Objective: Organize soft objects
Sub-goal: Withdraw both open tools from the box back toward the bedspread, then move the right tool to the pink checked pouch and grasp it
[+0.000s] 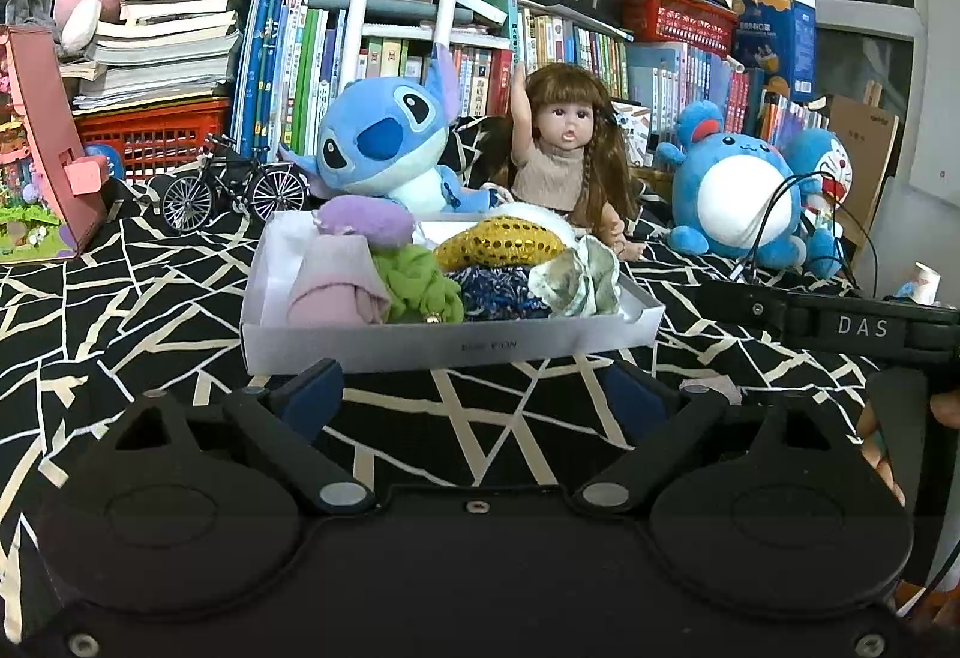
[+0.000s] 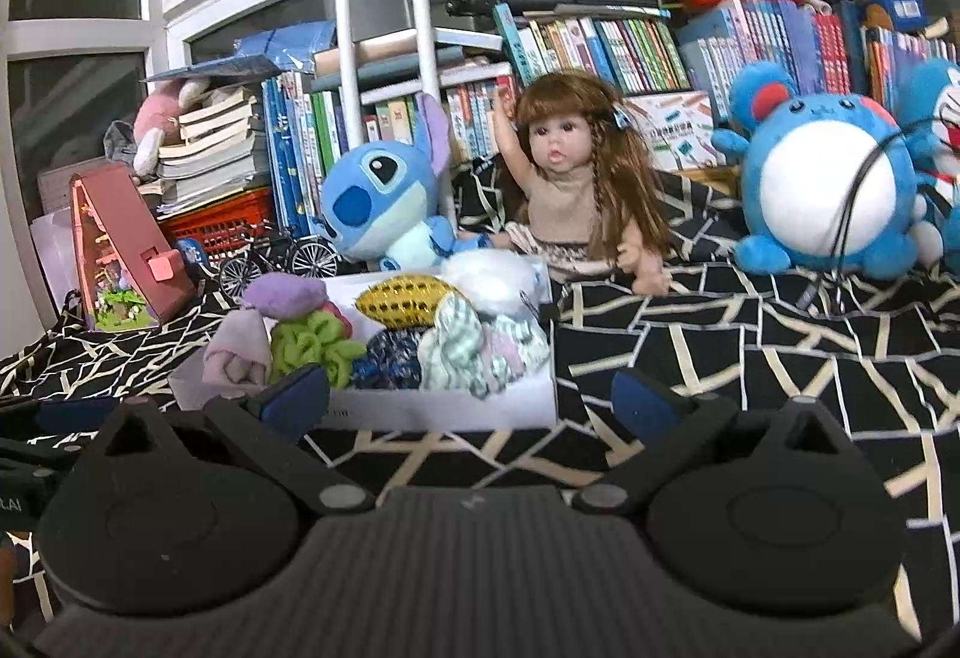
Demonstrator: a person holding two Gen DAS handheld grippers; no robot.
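Note:
A shallow white box [image 1: 456, 343] [image 2: 444, 409] sits on the black patterned cloth and holds several soft items: a purple puff [image 1: 366, 221], a pink rolled cloth [image 1: 336, 286], a green scrunchie [image 1: 420, 286], a gold sequin pouch [image 1: 501, 242], a dark blue scrunchie [image 1: 495, 292] and a pale floral scrunchie [image 1: 579, 274]. A white fluffy piece [image 2: 489, 277] lies at its back. My left gripper [image 1: 474, 397] is open and empty just in front of the box. My right gripper [image 2: 471, 397] is open and empty at the box's near edge.
Behind the box sit a blue Stitch plush [image 1: 384, 141], a doll [image 1: 567, 147], a round blue plush [image 1: 735, 190] and a small model bicycle [image 1: 234, 187]. Books and red baskets line the back. A pink dollhouse [image 1: 42, 153] stands left. The right gripper's body [image 1: 840, 325] shows at the right.

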